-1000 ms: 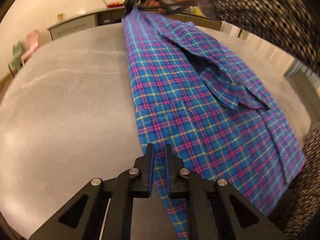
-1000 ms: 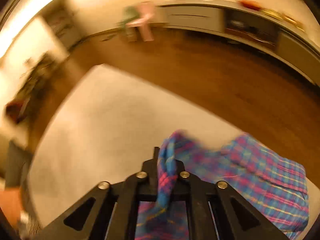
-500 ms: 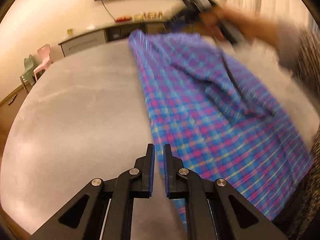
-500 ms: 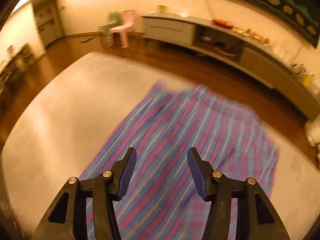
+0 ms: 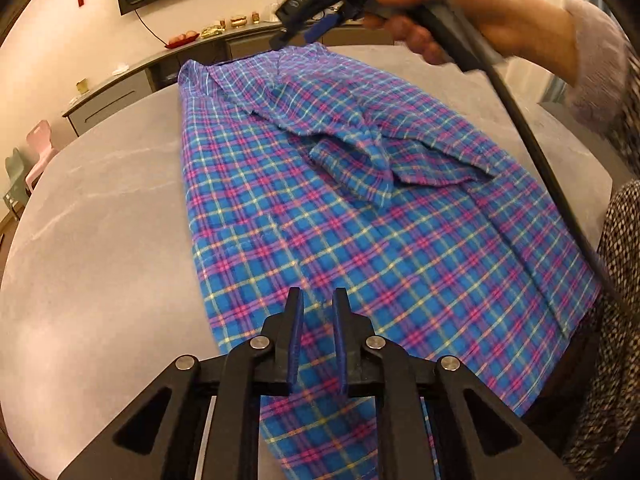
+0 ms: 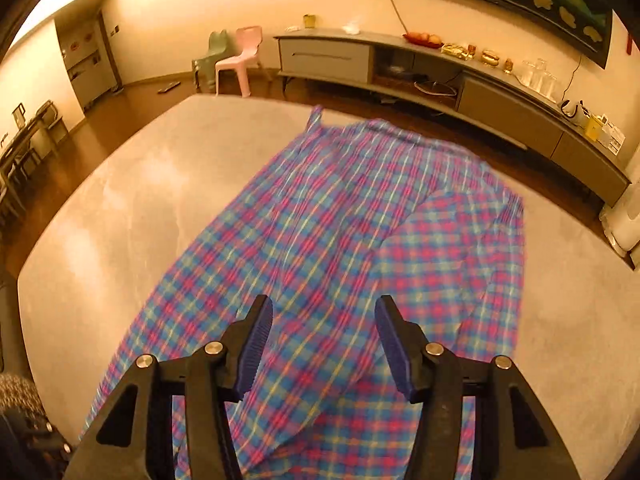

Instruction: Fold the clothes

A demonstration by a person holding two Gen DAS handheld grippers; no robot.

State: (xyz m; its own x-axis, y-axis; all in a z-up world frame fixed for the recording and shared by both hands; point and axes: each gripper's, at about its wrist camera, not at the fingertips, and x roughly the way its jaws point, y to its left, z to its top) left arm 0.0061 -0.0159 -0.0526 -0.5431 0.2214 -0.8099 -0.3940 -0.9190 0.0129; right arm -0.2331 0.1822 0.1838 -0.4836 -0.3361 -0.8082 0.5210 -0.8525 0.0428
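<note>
A blue, pink and yellow plaid shirt (image 5: 340, 220) lies spread on the grey table (image 5: 100, 220), with one sleeve (image 5: 360, 152) folded in across its middle. My left gripper (image 5: 317, 300) hovers over the shirt's near hem. Its jaws are opening and stand a narrow gap apart, with the cloth showing below them and not pinched. My right gripper (image 6: 324, 308) hangs open above the shirt (image 6: 340, 220) with nothing between its fingers. In the left wrist view the right gripper (image 5: 298, 38) is above the far collar end, held by a hand (image 5: 500, 12).
A black cable (image 5: 540, 160) runs from the right gripper down across the shirt's right side. A person's tweed sleeve (image 5: 624, 260) is at the right edge. Beyond the table (image 6: 140, 184) stand a long sideboard (image 6: 400, 60) and small chairs (image 6: 240, 56).
My right gripper let go of the shirt's far end, opened wide and drew back over the shirt. My left gripper released the near hem, shifted over the cloth and parted slightly.
</note>
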